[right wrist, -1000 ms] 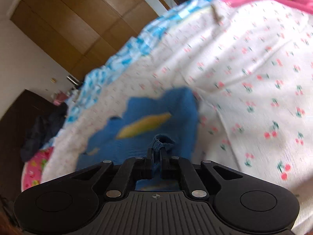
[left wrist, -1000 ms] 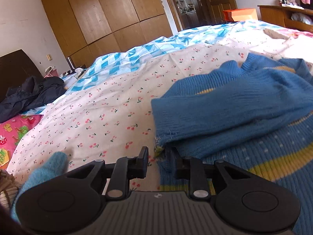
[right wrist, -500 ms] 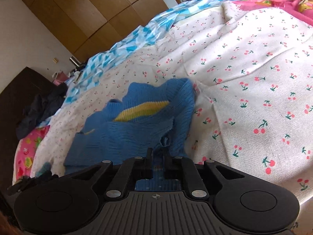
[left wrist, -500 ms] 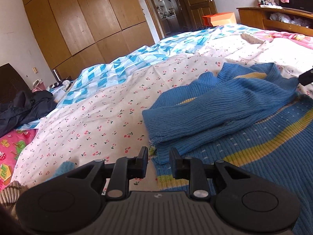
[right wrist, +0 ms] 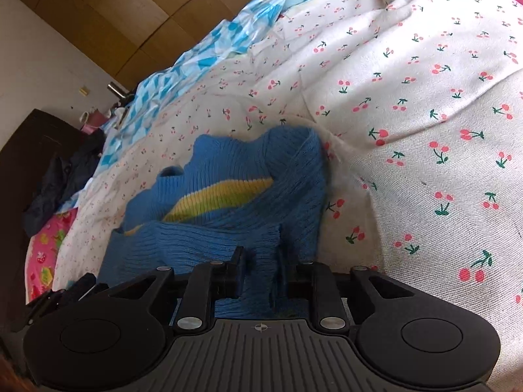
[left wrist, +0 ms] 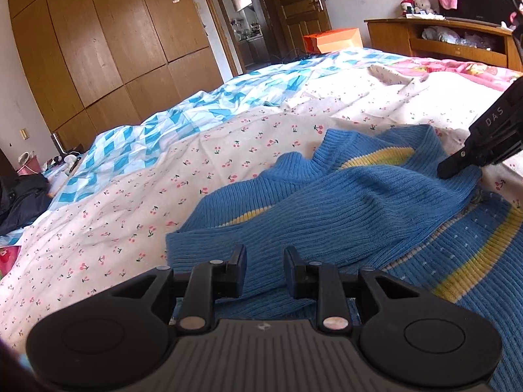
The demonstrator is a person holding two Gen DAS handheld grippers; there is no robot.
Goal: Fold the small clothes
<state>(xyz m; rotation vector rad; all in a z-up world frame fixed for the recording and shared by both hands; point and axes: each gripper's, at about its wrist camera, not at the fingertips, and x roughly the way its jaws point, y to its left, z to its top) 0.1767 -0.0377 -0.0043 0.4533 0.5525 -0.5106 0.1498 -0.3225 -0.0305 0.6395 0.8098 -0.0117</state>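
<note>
A small blue knit sweater [left wrist: 343, 215] with yellow stripes lies on the cherry-print bedsheet [left wrist: 130, 222]. One sleeve is folded across its body. My left gripper [left wrist: 261, 268] is open just above the sleeve's cuff end, with nothing between its fingers. My right gripper [right wrist: 260, 269] is open over the other end of the folded sleeve, and blue knit shows in the gap between its fingers. It also shows in the left wrist view [left wrist: 457, 168] at the right, its tip touching the sweater [right wrist: 235, 196].
A blue-and-white checked sheet [left wrist: 157, 130] lies beyond the cherry sheet [right wrist: 425, 130]. Dark clothing [left wrist: 19, 196] is heaped at the far left. Wooden wardrobes [left wrist: 98, 39] line the back wall. A wooden shelf [left wrist: 441, 39] stands at the back right.
My right gripper, shut on the sleeve a second ago, has opened and the sleeve rests on the sweater. My left gripper has moved right over the cuff and stays open.
</note>
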